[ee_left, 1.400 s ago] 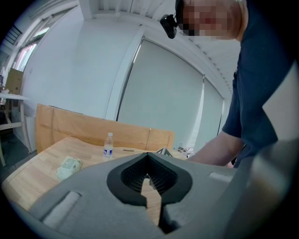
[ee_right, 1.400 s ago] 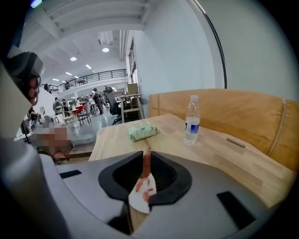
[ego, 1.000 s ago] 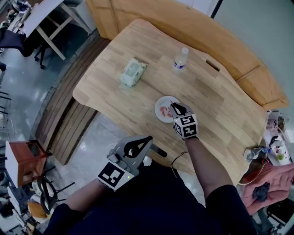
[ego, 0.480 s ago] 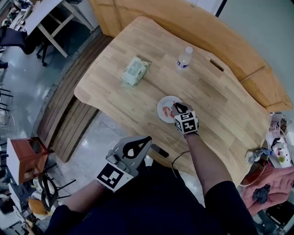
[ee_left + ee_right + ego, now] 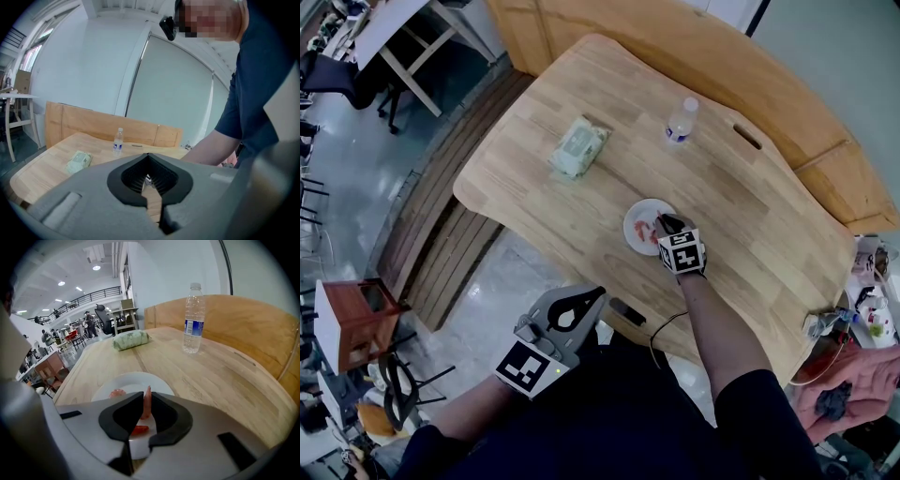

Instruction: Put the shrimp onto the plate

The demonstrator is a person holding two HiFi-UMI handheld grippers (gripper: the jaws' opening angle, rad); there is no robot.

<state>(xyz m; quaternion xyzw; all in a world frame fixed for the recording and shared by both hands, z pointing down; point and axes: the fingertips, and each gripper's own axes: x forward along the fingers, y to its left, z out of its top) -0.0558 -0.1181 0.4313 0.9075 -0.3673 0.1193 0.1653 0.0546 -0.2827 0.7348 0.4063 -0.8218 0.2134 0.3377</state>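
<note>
Over the white plate (image 5: 112,383), the job looks nearly done: a shrimp (image 5: 147,404) is held there, not yet let go.
One wooden table (image 5: 750,216); two grippers, the left gripper (image 5: 150,187) off the table with jaws nearly together on nothing, the right gripper (image 5: 666,223) pinching that shrimp upright; one pack of wipes (image 5: 578,147); one water bottle (image 5: 680,122); one plate; one second shrimp (image 5: 117,393) lying on it, plus a red piece too hidden to name.

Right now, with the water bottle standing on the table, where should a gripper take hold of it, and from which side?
Probably best: close on the water bottle across its labelled middle, coming in level from the person's side. It stands upright and alone on the table, its round body is wider than the cap, and nothing tall stands in the way.
</note>
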